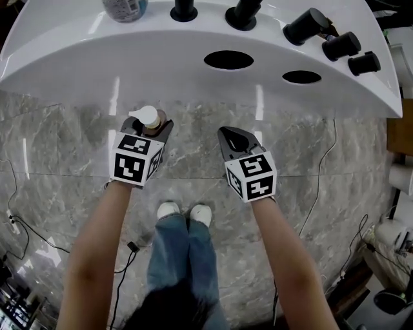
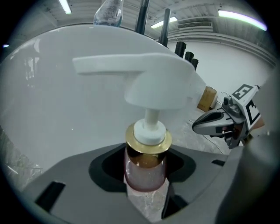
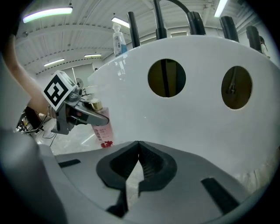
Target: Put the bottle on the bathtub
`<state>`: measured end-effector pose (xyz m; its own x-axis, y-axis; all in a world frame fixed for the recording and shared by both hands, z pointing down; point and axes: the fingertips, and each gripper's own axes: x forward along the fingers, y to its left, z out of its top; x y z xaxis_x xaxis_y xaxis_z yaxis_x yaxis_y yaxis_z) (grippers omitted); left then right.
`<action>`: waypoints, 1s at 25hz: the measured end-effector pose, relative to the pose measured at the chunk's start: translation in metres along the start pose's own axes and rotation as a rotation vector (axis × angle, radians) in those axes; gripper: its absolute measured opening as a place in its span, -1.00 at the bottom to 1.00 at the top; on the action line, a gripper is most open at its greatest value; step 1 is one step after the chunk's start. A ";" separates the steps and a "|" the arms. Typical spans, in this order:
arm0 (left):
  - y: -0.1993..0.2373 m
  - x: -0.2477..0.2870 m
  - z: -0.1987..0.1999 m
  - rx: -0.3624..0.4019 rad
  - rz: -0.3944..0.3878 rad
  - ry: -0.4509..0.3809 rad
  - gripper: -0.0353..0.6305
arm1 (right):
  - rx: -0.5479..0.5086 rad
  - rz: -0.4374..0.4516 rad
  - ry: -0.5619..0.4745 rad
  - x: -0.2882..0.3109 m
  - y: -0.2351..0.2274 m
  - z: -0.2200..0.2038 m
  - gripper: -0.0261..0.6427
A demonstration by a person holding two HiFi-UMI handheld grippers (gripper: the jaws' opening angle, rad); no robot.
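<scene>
A pink pump bottle [image 2: 145, 168] with a gold collar and a white pump head [image 1: 147, 116] stands upright in my left gripper [image 1: 152, 127], whose jaws are shut on its neck. It hangs just in front of the white bathtub [image 1: 129, 58], below the rim. The right gripper view shows the same bottle [image 3: 102, 127] at the left. My right gripper [image 1: 233, 138] is shut with nothing in it, held beside the left one, close to the tub wall [image 3: 188, 127].
On the bathtub rim stand black tap fittings [image 1: 322, 32] and a clear bottle [image 1: 124, 8]. Two oval holes [image 1: 228, 60] open in the tub's side. Grey marble floor [image 1: 193, 167] lies below, with cables [image 1: 322, 187] at both sides and the person's feet [image 1: 184, 210].
</scene>
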<state>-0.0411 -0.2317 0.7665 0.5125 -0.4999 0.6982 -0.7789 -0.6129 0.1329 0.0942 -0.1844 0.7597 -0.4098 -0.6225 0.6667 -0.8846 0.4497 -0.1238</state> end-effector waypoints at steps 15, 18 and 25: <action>0.031 0.131 -0.029 0.042 0.020 0.035 -0.24 | 0.008 0.014 0.026 0.093 -0.044 -0.058 -0.88; 0.040 0.153 -0.040 0.019 0.045 0.039 -0.24 | -0.006 0.022 0.018 0.106 -0.050 -0.064 -0.88; 0.057 0.197 -0.060 -0.011 0.107 0.038 -0.24 | -0.082 0.054 0.033 0.130 -0.055 -0.088 -0.88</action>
<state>-0.0064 -0.3287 0.9534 0.4119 -0.5388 0.7349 -0.8325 -0.5504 0.0631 0.1093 -0.2337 0.9183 -0.4474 -0.5755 0.6846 -0.8398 0.5335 -0.1004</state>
